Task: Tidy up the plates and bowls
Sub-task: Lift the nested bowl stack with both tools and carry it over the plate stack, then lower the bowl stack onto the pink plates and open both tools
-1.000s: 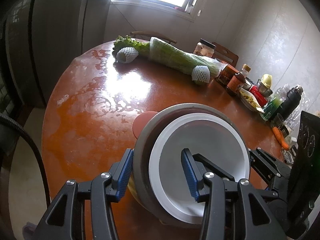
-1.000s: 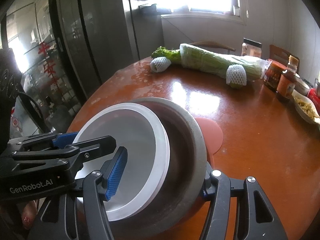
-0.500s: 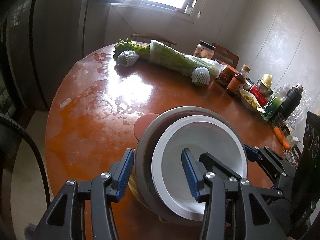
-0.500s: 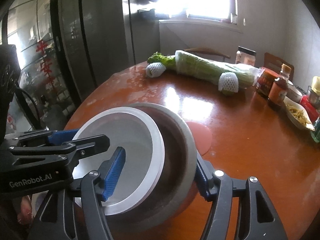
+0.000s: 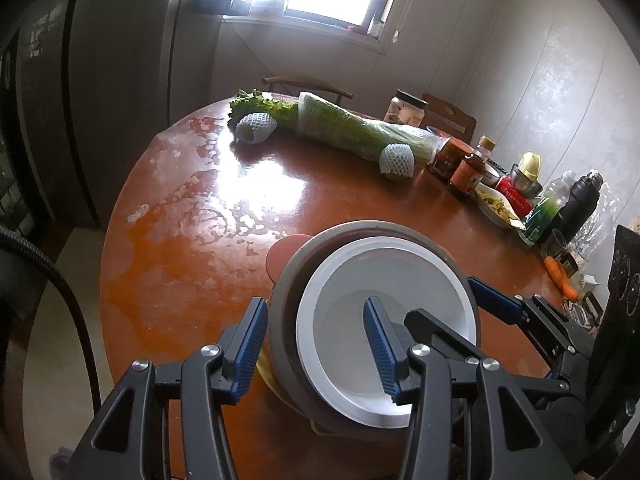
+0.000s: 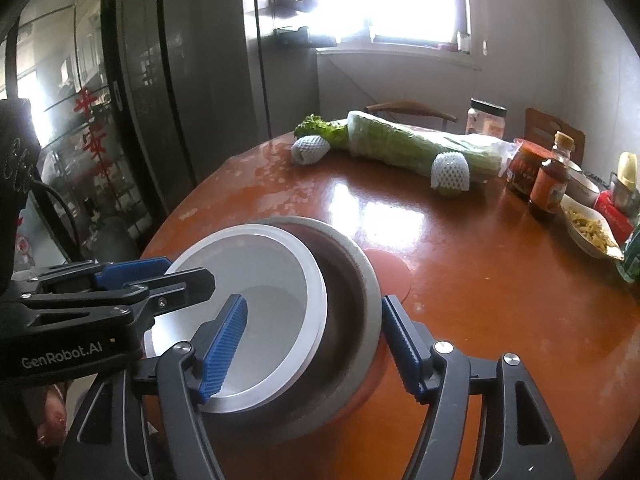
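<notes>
A white bowl lies tilted inside a larger grey bowl at the near edge of the round red-brown table. My left gripper straddles their near walls and is shut on them, one pad against the grey bowl's outside and one inside the white bowl. My right gripper straddles the opposite side. Its jaws are opening, with both bowl walls between them and the outer pad just off the grey wall. Something yellow shows under the grey bowl.
A flat red disc lies just beyond the bowls. Wrapped greens and two netted fruits lie across the far side. Jars, bottles and a snack dish crowd the right edge. A dark cabinet stands left.
The right gripper's jaws have widened and its outer pad has come off the grey bowl. The left gripper keeps the same hold. The bowls have hardly moved.
</notes>
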{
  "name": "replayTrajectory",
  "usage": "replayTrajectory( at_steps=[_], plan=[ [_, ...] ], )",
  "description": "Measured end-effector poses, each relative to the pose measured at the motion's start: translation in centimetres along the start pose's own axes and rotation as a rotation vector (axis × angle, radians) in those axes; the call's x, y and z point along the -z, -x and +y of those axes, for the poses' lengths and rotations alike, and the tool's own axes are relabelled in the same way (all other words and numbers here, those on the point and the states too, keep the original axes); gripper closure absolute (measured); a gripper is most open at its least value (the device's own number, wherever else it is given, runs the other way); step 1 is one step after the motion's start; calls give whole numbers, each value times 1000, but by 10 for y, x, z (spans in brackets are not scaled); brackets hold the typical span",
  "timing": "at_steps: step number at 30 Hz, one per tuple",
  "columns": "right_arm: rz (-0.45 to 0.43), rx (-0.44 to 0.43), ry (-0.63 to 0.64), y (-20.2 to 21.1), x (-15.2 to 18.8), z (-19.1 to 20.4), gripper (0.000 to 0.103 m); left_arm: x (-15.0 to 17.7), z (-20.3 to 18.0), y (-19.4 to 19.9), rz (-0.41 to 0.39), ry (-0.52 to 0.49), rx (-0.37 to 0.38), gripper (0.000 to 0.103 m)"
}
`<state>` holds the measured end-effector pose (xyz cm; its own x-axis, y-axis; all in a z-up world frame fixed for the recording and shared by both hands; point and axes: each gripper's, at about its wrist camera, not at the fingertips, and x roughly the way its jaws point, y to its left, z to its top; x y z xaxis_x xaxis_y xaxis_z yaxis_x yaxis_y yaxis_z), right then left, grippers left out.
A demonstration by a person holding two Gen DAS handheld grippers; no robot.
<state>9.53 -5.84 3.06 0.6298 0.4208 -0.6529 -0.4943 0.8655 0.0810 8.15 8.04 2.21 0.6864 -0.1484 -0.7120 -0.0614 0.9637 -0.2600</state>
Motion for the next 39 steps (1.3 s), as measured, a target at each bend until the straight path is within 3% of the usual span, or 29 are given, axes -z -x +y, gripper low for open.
replayTrajectory(
  at_steps=[11,18,24,32,39],
  plan=[
    [-26,6,1,15,1,-3,29,4,-6,12,-29,-13,5,51],
    [-50,21,-3,39,9,-8,28,16,-13,29,-48,-27,-31,47],
    [-73,30,-36,64,24,-14,26,35,-23,42,-56,-59,-89,45],
    [-82,63,-101,88,51,-23,25,62,-41,50,-78,-58,-111,44],
    [-78,90,-119,105,73,-27,25,77,-47,43,-43,-62,-124,43]
  ],
)
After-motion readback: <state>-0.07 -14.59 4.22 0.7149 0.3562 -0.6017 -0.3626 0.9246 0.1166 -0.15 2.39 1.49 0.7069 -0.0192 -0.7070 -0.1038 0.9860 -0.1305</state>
